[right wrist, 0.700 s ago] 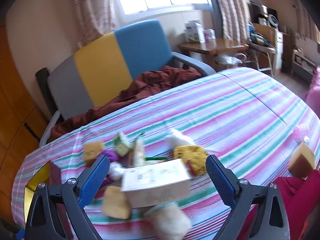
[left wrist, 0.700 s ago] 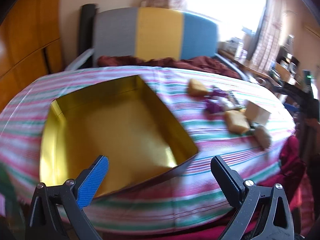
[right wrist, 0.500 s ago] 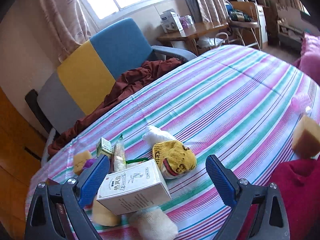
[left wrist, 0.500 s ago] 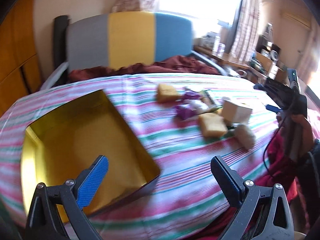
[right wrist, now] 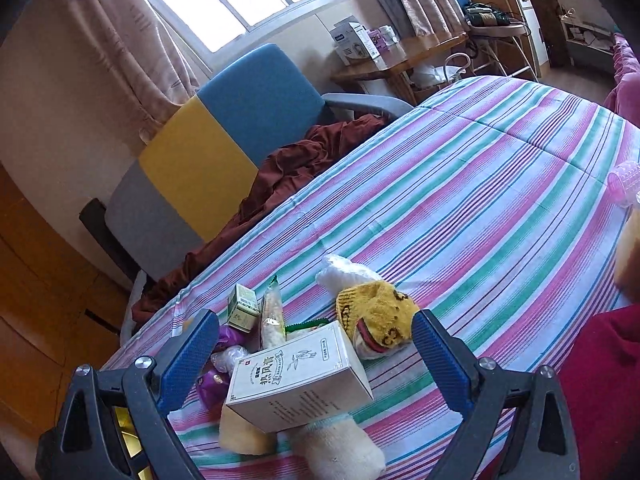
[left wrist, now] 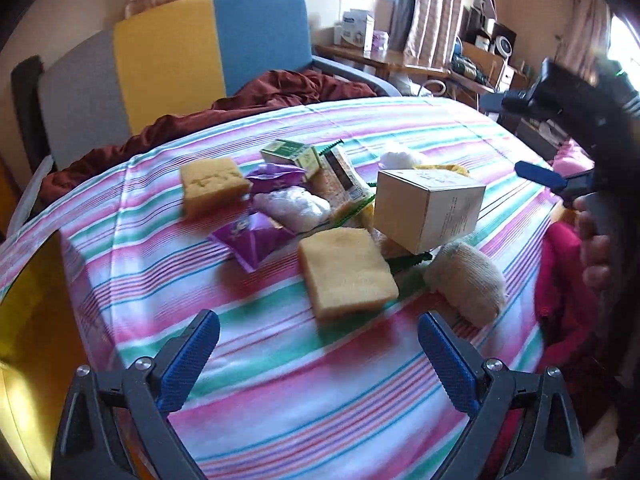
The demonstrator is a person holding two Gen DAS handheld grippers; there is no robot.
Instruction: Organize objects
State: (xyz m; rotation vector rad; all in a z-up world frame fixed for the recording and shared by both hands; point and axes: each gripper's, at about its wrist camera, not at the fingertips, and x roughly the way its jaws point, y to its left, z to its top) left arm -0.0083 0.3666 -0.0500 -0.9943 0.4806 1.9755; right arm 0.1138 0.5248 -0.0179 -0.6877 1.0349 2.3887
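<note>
Both my hand-held grippers, left (left wrist: 318, 344) and right (right wrist: 316, 344), gape wide, empty. At twelve o'clock beyond my right one, the white box (right wrist: 298, 380), with Chinese lettering I can't read, leans on a sponge (right wrist: 244, 432) and rolled sock (right wrist: 340, 448); a careless grab could topple it.
</note>
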